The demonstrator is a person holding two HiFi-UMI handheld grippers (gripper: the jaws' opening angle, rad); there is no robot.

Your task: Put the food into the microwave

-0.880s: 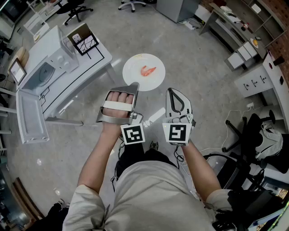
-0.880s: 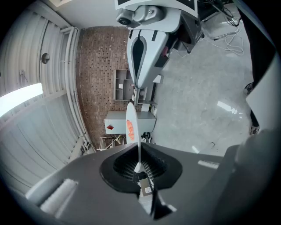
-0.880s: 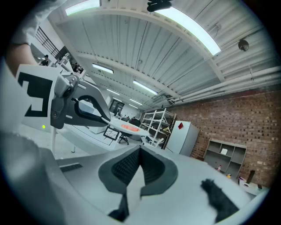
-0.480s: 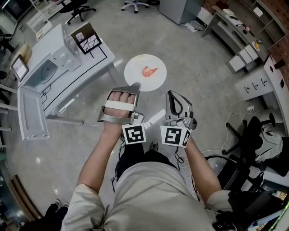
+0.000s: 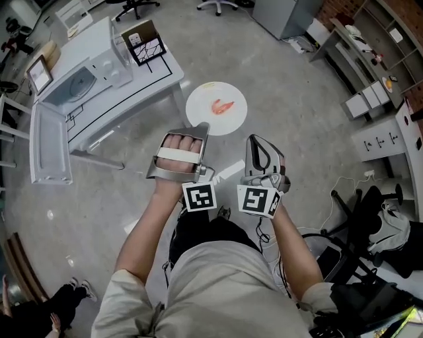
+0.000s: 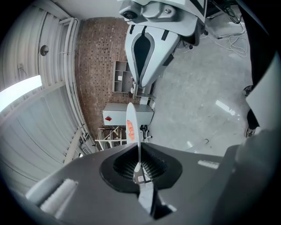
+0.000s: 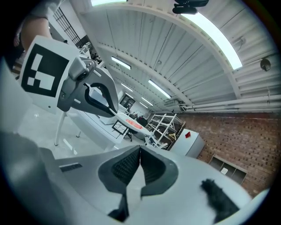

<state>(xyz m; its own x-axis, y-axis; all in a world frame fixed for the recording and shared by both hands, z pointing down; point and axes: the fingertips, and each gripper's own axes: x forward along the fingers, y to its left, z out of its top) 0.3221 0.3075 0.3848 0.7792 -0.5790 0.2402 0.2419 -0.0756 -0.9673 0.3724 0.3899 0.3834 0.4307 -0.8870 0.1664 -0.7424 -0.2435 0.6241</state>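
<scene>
A white plate (image 5: pixel 201 113) carries a piece of orange-red food (image 5: pixel 222 105) and hangs over the floor in front of me. My left gripper (image 5: pixel 196 127) is shut on the plate's near rim. In the left gripper view the plate (image 6: pixel 132 115) shows edge-on between the pads, with the food (image 6: pixel 131 130) on it. My right gripper (image 5: pixel 257 140) is beside it on the right, shut with nothing in it; its jaws (image 7: pixel 139 151) meet. The white microwave (image 5: pixel 79 82) stands on a white table (image 5: pixel 142 82) at the upper left, its door (image 5: pixel 49 152) swung open.
A framed drawing board (image 5: pixel 147 43) stands on the table beside the microwave. Office chairs (image 5: pixel 215 5) are at the far end, with shelves and cabinets (image 5: pixel 370 99) along the right. A black chair (image 5: pixel 370 211) is close on my right. Another person's legs (image 5: pixel 66 300) show at the bottom left.
The table and microwave have drawn nearer to the plate and shifted right in the head view. Both grippers keep their hold and spacing; the right gripper's marker cube has tilted slightly.
</scene>
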